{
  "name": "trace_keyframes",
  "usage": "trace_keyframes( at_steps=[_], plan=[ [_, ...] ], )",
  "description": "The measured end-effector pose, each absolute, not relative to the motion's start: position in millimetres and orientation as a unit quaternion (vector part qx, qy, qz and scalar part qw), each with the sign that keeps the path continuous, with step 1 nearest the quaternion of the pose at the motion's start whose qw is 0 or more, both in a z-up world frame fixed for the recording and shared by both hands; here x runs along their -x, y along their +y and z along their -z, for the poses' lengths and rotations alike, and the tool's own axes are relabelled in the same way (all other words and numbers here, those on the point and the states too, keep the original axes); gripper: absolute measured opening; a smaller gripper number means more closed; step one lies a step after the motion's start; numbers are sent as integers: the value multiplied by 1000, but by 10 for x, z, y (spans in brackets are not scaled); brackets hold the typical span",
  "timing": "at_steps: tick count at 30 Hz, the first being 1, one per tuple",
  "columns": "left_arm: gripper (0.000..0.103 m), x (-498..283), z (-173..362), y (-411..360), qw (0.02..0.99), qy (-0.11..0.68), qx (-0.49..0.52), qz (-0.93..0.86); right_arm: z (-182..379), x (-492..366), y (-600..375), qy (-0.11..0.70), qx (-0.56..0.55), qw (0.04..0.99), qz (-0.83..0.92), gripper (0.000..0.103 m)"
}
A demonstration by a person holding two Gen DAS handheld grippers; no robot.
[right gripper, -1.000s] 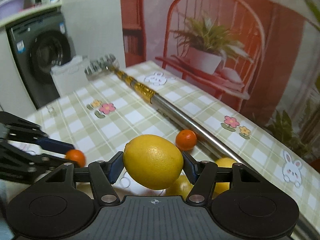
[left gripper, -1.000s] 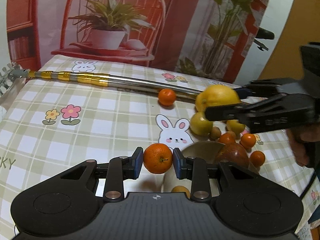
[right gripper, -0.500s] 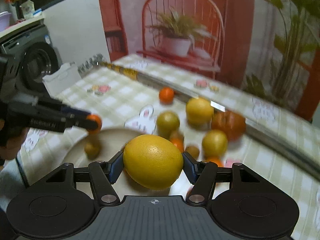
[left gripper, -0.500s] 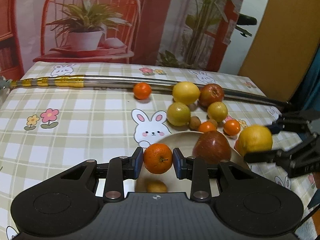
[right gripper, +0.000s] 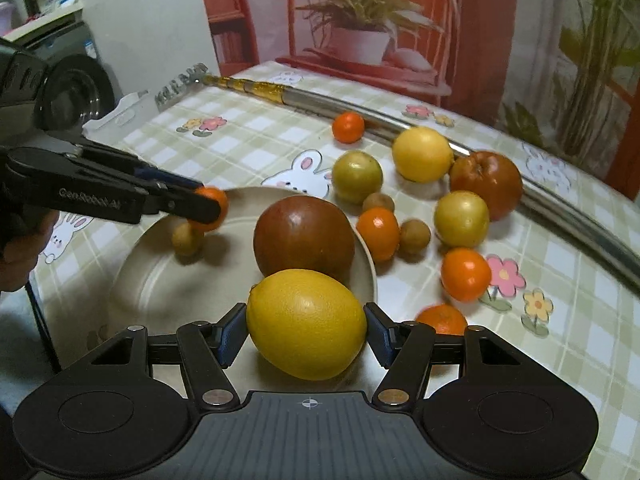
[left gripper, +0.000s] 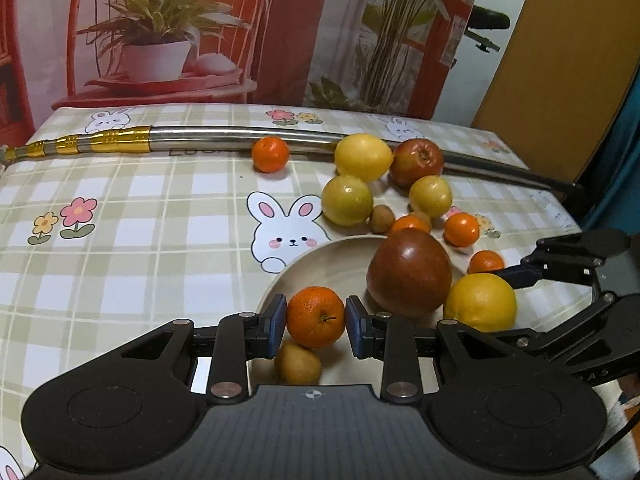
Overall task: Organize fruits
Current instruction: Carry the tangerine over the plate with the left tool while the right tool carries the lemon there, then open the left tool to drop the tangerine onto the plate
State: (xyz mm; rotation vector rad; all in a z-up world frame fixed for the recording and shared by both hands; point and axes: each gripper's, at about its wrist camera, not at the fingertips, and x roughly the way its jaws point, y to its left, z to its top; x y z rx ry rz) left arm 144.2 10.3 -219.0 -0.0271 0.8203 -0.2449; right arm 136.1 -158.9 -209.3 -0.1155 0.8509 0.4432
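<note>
My left gripper (left gripper: 316, 318) is shut on a small mandarin (left gripper: 316, 317) and hangs over the near-left side of a beige plate (left gripper: 320, 264). My right gripper (right gripper: 306, 330) is shut on a big yellow lemon (right gripper: 306, 322) above the plate's (right gripper: 160, 280) near rim. In the plate lie a dark red apple (right gripper: 304, 238) and a small brown fruit (right gripper: 186, 238). From the left wrist view the right gripper (left gripper: 516, 292) comes in from the right with the lemon (left gripper: 480, 302). The right wrist view shows the left gripper (right gripper: 210, 208) reaching in from the left.
Loose on the checked tablecloth behind the plate lie a second lemon (left gripper: 362, 156), a red apple (left gripper: 416, 160), two greenish-yellow fruits (left gripper: 346, 200), several mandarins (left gripper: 270, 154) and small brown fruits (left gripper: 380, 218). A long metal pole (left gripper: 208, 138) crosses the back of the table.
Both grippers have moved toward the plate with their fruit. The right one swung from above the fruit pile to the plate's right rim and came lower.
</note>
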Motion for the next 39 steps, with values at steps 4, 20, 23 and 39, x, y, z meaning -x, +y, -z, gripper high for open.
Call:
trace_keyframes(
  at_steps=[4,20,23,39],
  plan=[
    [34,-1458,2197,105,909,399,12,119,2139,-1457,-1497,413,73,882,-215,58],
    [34,-1520,2259,8,906,406,-29,116,2203,-1643,-1304,390,138,885,-213,58],
    [34,-1534,2271,3,906,406,-30,114,2210,-1651,-1311,387,140,886,-213,58],
    [40,-1524,2273,4,908,404,-23,110,2217,-1591,-1303,374,151,892,-206,58]
  ],
)
